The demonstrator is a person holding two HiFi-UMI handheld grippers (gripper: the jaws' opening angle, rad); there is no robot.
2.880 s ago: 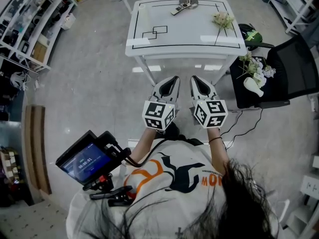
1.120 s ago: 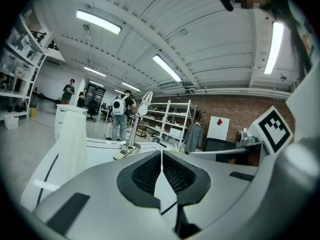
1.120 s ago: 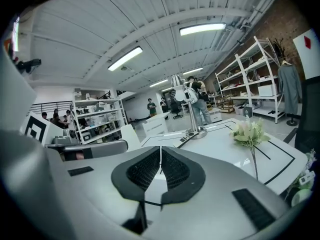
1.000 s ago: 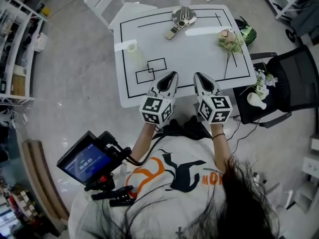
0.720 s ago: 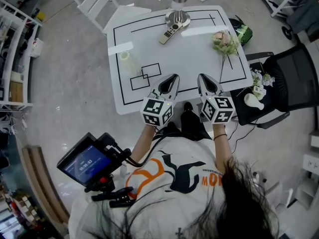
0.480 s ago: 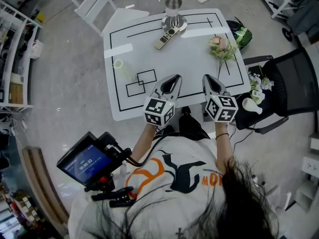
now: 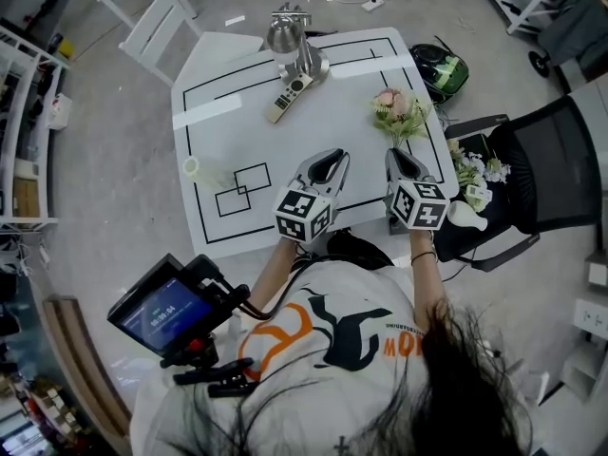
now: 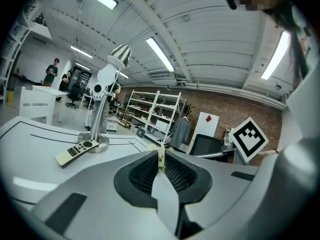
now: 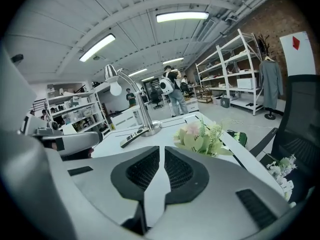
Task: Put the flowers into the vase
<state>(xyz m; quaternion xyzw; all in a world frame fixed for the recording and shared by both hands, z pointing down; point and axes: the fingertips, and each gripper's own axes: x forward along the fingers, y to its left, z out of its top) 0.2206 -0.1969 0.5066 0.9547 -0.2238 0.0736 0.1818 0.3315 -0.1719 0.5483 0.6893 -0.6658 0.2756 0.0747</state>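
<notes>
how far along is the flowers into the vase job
Done: nothing yet. The flowers lie on the table, apart from the vase at its left side, which holds none. In hand: nothing; the right gripper is shut and empty near the flowers, the left gripper has just been opening its jaws with nothing between them. To do: grasp the flowers, carry them over, set them in the vase.

The left gripper [image 7: 327, 159] and the right gripper [image 7: 398, 159] now hang over the surface's [image 7: 313, 112] near edge, the right one nearer the flowers [image 7: 399, 112]. The left jaws have just been opening a crack, with nothing between them.
</notes>
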